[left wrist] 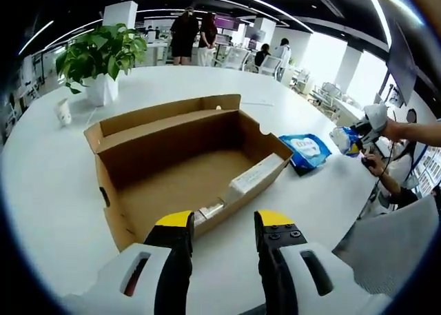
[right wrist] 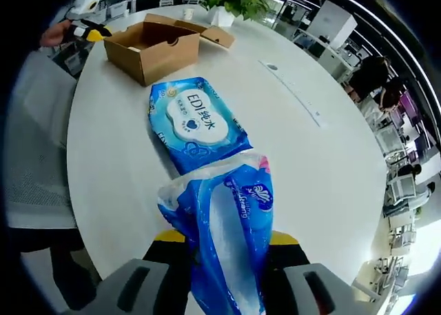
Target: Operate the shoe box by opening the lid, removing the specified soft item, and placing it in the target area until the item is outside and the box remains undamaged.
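Right claw (right wrist: 224, 242) grips a blue tissue pack (right wrist: 231, 225); a wet-wipes pack (right wrist: 196, 122) lies just ahead on the bench (right wrist: 310, 156). Left claw (left wrist: 224, 222), jaws apart, faces the open shoe box (left wrist: 182, 167).

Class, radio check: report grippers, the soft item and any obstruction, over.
Left gripper open, at the open brown cardboard shoe box. Right gripper shut on blue plastic tissue pack, held above white table. Blue wet-wipes packet lies just ahead.

An open-plan office: a large white counter (left wrist: 207, 87) with a potted plant (left wrist: 100, 56), rows of desks and chairs (left wrist: 269, 63) behind (people standing there), strip ceiling lights.
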A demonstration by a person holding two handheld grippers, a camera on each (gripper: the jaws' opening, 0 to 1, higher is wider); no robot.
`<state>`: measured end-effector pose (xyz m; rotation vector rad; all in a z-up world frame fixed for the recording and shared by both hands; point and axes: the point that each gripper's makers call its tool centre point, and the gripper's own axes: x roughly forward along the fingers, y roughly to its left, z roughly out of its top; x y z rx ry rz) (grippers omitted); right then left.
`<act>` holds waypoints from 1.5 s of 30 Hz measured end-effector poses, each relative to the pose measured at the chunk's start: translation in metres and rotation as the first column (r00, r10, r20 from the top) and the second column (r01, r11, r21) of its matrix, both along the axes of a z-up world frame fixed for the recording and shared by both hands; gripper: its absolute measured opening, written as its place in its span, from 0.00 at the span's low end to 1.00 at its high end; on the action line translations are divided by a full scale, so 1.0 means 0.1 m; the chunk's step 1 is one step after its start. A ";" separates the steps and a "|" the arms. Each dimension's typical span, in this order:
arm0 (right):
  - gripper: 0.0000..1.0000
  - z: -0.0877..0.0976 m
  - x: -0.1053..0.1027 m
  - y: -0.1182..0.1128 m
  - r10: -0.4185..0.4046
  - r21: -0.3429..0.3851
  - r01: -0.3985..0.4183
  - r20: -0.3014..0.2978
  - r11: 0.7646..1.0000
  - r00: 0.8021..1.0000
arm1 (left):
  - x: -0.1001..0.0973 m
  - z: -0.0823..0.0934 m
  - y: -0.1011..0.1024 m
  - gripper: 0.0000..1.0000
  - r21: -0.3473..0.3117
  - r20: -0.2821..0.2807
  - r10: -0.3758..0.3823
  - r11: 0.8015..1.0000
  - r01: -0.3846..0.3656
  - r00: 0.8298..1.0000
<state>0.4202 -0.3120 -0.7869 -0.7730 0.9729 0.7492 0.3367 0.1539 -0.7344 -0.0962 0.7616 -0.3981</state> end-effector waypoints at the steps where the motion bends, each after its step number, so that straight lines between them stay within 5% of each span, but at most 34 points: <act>1: 0.37 -0.01 -0.01 0.00 0.002 -0.005 -0.002 -0.003 1.000 1.000 | 0.00 0.01 0.01 0.35 0.000 0.002 0.003 1.000 -0.003 1.000; 37: 0.42 -0.39 0.21 0.02 0.127 -0.096 -0.132 -0.065 0.986 0.990 | -0.07 -0.01 0.15 0.35 0.027 -0.007 0.036 0.999 -0.036 0.999; 45: 0.44 -0.43 0.24 0.00 0.191 -0.152 -0.202 -0.081 0.968 0.978 | -0.06 -0.01 0.13 0.35 0.032 -0.006 0.026 0.999 -0.026 1.000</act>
